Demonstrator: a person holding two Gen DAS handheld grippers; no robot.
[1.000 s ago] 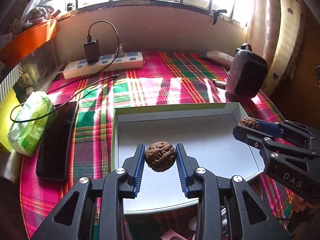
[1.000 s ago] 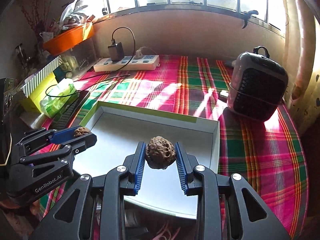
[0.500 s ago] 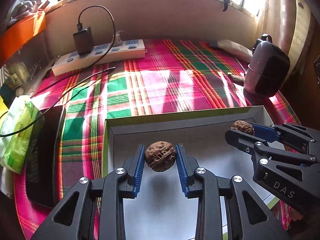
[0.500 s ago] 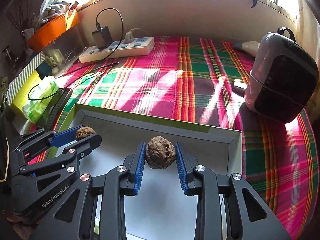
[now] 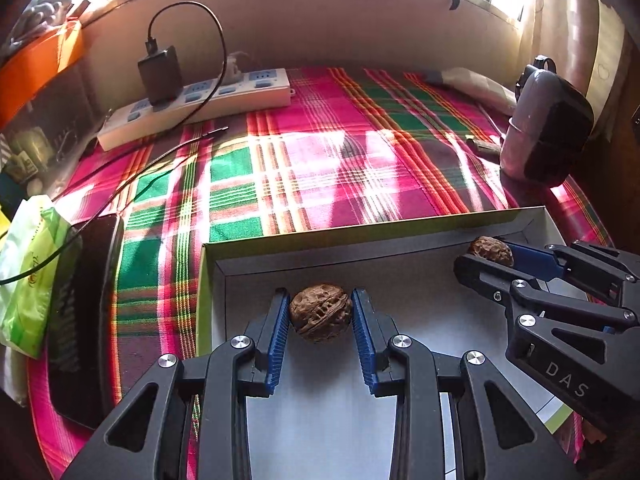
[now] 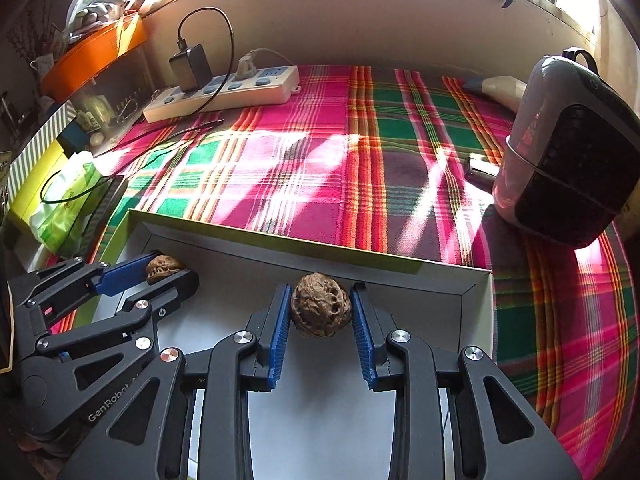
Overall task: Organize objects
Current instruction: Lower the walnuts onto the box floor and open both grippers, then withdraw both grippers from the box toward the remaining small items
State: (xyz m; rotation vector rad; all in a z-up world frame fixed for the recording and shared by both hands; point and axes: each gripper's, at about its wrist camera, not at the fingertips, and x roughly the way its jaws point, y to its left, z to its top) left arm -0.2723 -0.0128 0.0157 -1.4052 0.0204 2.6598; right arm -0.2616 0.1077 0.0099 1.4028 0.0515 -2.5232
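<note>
A shallow white box [image 5: 360,236] with a green edge lies on the plaid cloth, its far wall [image 6: 360,252] also showing in the right wrist view. My left gripper [image 5: 320,314] is shut on a brown walnut [image 5: 320,312] above the box floor, near its far left corner. My right gripper [image 6: 321,306] is shut on a second, pitted walnut [image 6: 320,305] close to the far wall. Each gripper shows in the other's view, the right gripper [image 5: 490,254] at the right, the left gripper [image 6: 164,270] at the left, each with its walnut.
A white power strip [image 5: 192,108] with a black charger and cables lies at the back left. A dark phone [image 5: 80,312] and a green tissue pack [image 5: 28,268] lie left of the box. A small heater [image 6: 568,152] stands at the right, with a window behind.
Both grippers have moved forward and down over the box with their walnuts; the box's far wall is now much nearer. Grips unchanged.
</note>
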